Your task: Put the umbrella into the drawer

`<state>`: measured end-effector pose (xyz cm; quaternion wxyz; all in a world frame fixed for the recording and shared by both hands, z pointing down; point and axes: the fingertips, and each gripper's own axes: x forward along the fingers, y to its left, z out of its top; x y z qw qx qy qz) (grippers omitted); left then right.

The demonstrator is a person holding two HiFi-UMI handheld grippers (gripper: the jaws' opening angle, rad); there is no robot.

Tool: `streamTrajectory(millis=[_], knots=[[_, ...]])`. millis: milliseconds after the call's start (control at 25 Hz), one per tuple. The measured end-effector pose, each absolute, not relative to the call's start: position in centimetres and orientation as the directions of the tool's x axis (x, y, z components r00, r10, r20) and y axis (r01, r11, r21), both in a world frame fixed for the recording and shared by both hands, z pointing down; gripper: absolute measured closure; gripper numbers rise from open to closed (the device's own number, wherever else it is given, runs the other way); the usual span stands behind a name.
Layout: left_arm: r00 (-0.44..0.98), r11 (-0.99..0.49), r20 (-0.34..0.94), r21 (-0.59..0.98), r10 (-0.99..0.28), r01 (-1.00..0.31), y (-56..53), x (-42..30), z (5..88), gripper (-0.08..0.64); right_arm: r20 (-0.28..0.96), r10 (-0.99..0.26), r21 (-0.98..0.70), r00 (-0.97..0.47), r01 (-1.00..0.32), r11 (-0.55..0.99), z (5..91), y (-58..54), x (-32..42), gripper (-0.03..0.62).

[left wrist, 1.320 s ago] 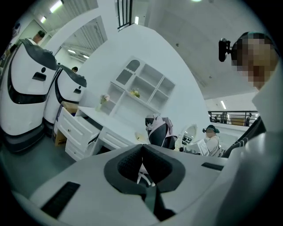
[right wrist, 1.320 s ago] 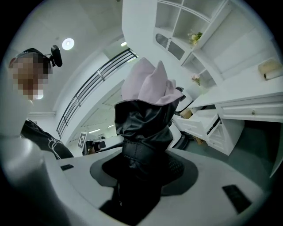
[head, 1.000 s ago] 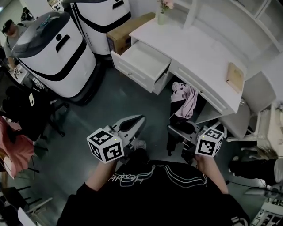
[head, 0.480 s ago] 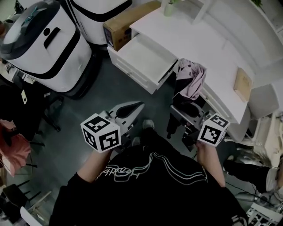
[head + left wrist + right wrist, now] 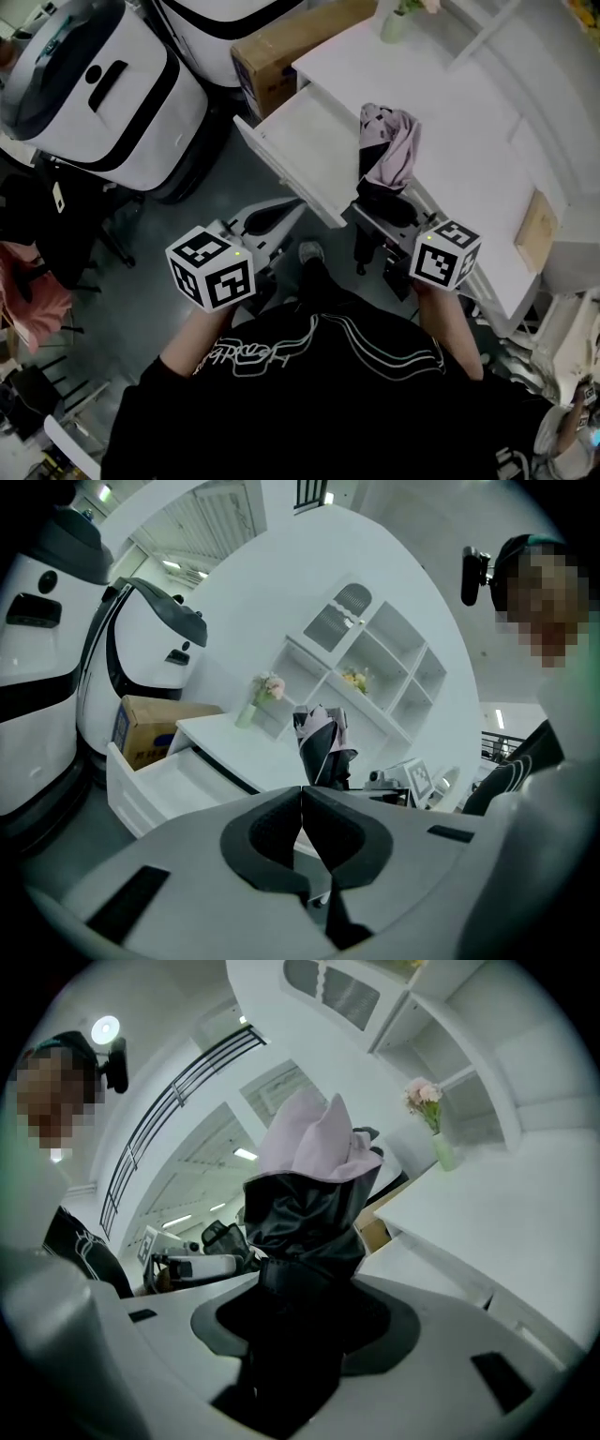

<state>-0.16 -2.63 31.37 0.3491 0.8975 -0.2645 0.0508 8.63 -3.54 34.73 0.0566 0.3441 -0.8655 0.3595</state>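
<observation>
A folded pink and black umbrella (image 5: 386, 150) stands up from my right gripper (image 5: 382, 217), which is shut on its black lower end. In the right gripper view the umbrella (image 5: 309, 1185) fills the space between the jaws. It hangs over the right end of the open white drawer (image 5: 298, 141) and the front edge of the white desk (image 5: 450, 131). My left gripper (image 5: 289, 206) is shut and holds nothing, in front of the drawer's front panel. In the left gripper view the pads meet at my left gripper (image 5: 302, 797); beyond it are the umbrella (image 5: 321, 742) and the drawer (image 5: 173, 772).
Two large white and black machines (image 5: 89, 89) stand left of the desk, with a cardboard box (image 5: 286, 47) beside the drawer. A vase of flowers (image 5: 401, 17) and a tan book (image 5: 534, 230) are on the desk. Dark chairs and a pink cloth (image 5: 28, 300) are at the left.
Both grippers have moved forward to the desk. The umbrella went from over the floor in front of the desk to over the drawer's right end. The left jaws stayed shut.
</observation>
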Motion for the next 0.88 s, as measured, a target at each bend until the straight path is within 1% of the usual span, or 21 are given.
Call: streamTrajectory(millis=[200, 480, 600, 720, 880], knots=[[0.800, -0.536, 0.324, 0.609, -0.505, -0.585, -9.1, -0.3, 33.3, 0.540, 0.424, -0.460, -0.570, -0.780, -0.625, 0.533, 39.7, -10.3, 7.9, 0.368], [0.755, -0.478, 0.371, 0.603, -0.540, -0.638, -13.7, -1.2, 35.7, 0.540, 0.533, -0.323, -0.575, -0.782, -0.615, 0.539, 46.9, -16.2, 5.8, 0.370], [0.740, -0.446, 0.379, 0.615, -0.556, -0.650, -14.9, -2.4, 37.0, 0.540, 0.590, -0.287, -0.543, -0.755, -0.634, 0.550, 50.2, -17.8, 4.8, 0.370], [0.736, -0.430, 0.387, 0.624, -0.555, -0.653, -15.7, -3.5, 38.2, 0.540, 0.665, -0.276, -0.466, -0.694, -0.675, 0.573, 53.8, -19.2, 4.0, 0.371], [0.748, -0.438, 0.403, 0.625, -0.527, -0.646, -17.1, -4.5, 39.7, 0.540, 0.732, -0.238, -0.446, -0.638, -0.713, 0.540, 58.4, -20.3, 3.6, 0.373]])
